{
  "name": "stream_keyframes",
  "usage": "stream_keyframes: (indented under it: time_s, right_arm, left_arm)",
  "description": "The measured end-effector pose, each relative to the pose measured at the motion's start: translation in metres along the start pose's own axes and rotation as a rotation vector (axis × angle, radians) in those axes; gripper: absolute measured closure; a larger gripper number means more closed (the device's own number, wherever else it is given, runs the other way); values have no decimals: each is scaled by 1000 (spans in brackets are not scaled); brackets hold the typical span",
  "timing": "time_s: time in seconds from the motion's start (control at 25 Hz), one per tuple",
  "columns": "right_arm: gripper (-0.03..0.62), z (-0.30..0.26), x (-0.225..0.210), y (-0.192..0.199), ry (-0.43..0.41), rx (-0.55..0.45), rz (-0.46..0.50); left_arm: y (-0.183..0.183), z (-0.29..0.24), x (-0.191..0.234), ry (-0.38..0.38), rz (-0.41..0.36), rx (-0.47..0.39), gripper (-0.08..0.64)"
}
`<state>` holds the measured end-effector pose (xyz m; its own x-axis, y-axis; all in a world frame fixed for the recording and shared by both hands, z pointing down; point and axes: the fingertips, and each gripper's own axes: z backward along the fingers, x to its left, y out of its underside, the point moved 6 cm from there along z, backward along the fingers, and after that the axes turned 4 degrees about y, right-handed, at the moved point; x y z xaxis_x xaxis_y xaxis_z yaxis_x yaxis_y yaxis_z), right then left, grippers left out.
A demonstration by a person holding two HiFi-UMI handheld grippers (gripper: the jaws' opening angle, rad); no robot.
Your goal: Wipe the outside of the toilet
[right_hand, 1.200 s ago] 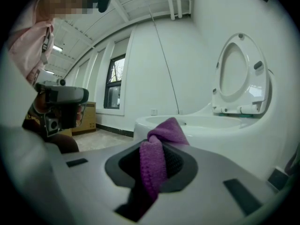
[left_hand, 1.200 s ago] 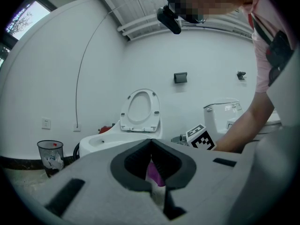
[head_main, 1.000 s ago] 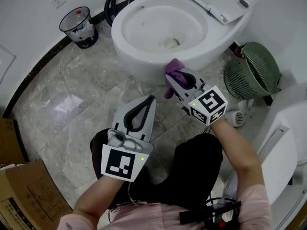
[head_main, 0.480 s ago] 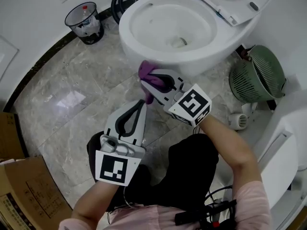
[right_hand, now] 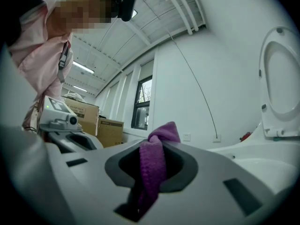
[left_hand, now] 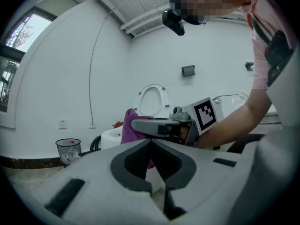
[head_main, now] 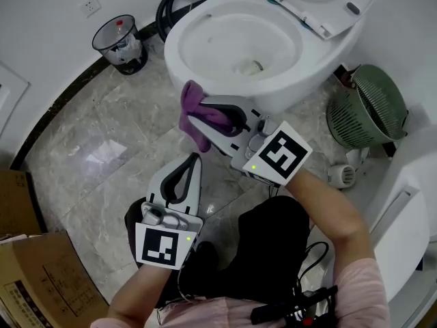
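white toilet [head_main: 205,67], lid up, purple cloth [head_main: 194,111] alongside

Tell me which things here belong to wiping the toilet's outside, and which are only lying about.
For the job: white ceramic toilet; purple cloth, held in the right tongs.
Lying about: black mesh waste bin; green plastic basket; brown cardboard box.

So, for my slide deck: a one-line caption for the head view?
Right gripper holds a purple cloth beside the white ceramic toilet; left gripper shut, empty.
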<state>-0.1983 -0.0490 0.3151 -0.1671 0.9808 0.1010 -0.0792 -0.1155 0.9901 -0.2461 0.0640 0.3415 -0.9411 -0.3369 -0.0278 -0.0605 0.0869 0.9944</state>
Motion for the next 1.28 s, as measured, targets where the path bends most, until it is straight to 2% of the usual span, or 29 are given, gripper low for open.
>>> stream_keyframes:
  time_s: [0.32, 0.48, 0.64, 0.88, 1.0, 1.12, 1.2, 1.28]
  right_arm:
    - [531, 36, -29, -39, 79, -55, 29]
    - [532, 68, -58, -57, 172, -84, 83]
    - [531, 111, -100, -70, 345, -91, 121]
    - [532, 203, -167, -88, 680, -74, 190]
    - [531, 253, -201, -75, 849, -16, 192]
    - [531, 293, -229, -51, 983, 72, 188]
    - [531, 309, -243, -32, 1036, 128, 173]
    - [531, 316, -252, -12, 1055, 181, 160]
  left_arm:
    - [-5, -24, -20, 54, -19, -5, 551]
    - [-12, -43, -35, 101, -26, -34, 551]
    - [-15, -59, -47, 143, -26, -48, 551]
    - [-16, -85, -67, 224, -30, -59, 552]
    - [-18, -95, -76, 257, -32, -58, 551]
    - [-19, -102, -79, 269, -34, -57, 551]
    - [-18, -106, -80, 264, -34, -51, 551]
    - [-15, -109, -81, 256, -34, -41, 551]
